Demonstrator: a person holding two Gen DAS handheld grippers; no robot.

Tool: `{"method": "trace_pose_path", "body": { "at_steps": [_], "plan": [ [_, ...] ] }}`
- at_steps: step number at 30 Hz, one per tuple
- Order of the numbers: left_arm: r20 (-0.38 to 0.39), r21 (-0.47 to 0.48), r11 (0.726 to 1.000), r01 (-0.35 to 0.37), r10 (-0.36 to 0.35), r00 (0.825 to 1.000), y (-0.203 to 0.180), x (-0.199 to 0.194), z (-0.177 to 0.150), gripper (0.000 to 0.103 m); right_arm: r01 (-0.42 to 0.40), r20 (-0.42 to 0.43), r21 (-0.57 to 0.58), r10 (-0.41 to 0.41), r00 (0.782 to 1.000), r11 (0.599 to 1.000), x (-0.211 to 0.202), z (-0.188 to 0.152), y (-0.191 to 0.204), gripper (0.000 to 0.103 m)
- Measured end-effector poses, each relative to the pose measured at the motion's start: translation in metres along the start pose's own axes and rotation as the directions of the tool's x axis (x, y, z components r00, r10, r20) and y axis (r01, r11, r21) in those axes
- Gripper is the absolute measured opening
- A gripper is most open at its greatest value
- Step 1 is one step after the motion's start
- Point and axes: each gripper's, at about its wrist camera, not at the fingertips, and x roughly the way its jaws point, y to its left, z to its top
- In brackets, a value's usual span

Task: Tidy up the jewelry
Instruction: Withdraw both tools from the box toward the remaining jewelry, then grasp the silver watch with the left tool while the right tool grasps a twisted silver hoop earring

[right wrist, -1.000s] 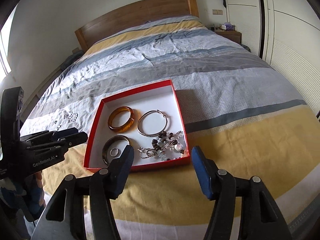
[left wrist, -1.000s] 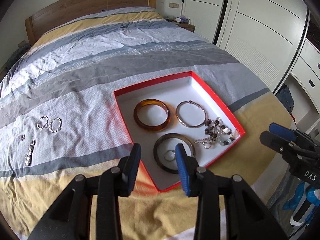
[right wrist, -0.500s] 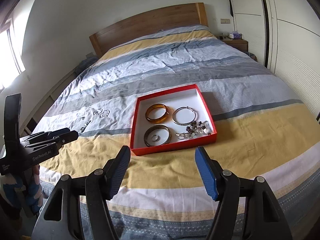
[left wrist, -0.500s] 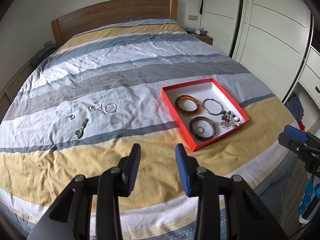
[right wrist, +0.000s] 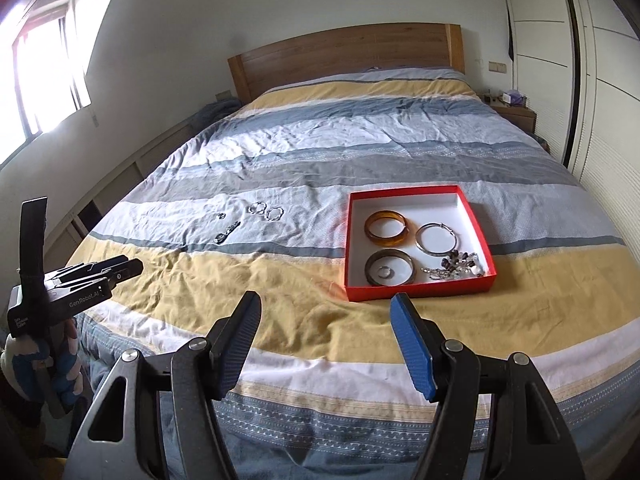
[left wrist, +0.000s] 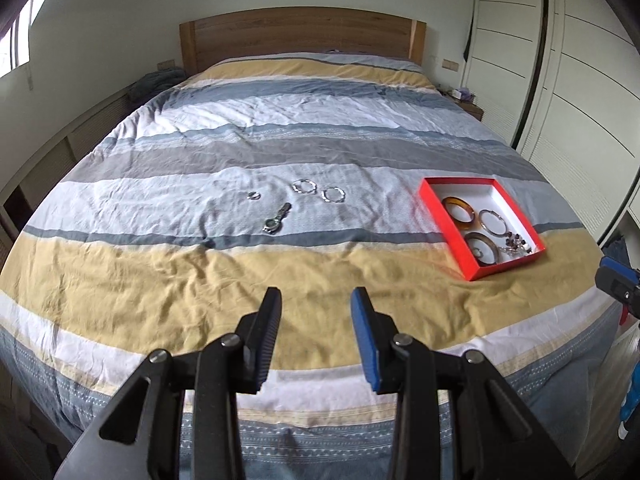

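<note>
A red box (left wrist: pixel 438 216) (right wrist: pixel 348 248) with a white inside lies on the striped bedspread. It holds an amber bangle (right wrist: pixel 386 228), a silver hoop (right wrist: pixel 436 239), a dark bangle (right wrist: pixel 390 267) around a small ring, and a beaded bracelet (right wrist: pixel 456 266). Loose on the bedspread to its left lie two silver hoop earrings (left wrist: pixel 303 187), a small ring (left wrist: pixel 253 196) and a watch (left wrist: pixel 276 218). My left gripper (left wrist: pixel 316 308) hangs open and empty above the bed's near edge. My right gripper (right wrist: pixel 326 308) is open wider, also empty, in front of the box.
The bed (left wrist: pixel 200 280) fills both views, with a wooden headboard (left wrist: pixel 300 36) at the far end. White wardrobe doors (left wrist: pixel 580 80) run along the right, with a bedside table (right wrist: pixel 514 114) beside them. A window (right wrist: pixel 44 76) is on the left wall.
Both grippers have drawn back and up from the box, so the whole bed now shows. The left view has swung left toward the loose jewelry. The right jaws stand slightly wider.
</note>
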Motion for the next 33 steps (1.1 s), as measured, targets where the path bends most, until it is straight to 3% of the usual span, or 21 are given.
{"method": "trace_pose_path", "body": {
  "at_steps": [12,23,33],
  "plan": [
    [-0.039,-0.076,0.997,-0.017,0.014,0.999,0.037,0.036,-0.005,0.034,-0.027,-0.058,-0.048,0.024,0.998,0.998,0.045,-0.002,0.030,0.066],
    [-0.100,-0.102,0.995,0.002,-0.012,0.995,0.053,0.121,0.015,0.034,-0.064,-0.157,-0.093,0.049,0.986,0.994,0.135,0.005,0.051,0.066],
    [-0.113,-0.076,0.996,0.050,-0.058,0.992,0.059,0.201,0.059,0.034,-0.101,-0.218,-0.095,0.078,0.973,0.990,0.217,0.025,0.057,0.066]
  ]
}}
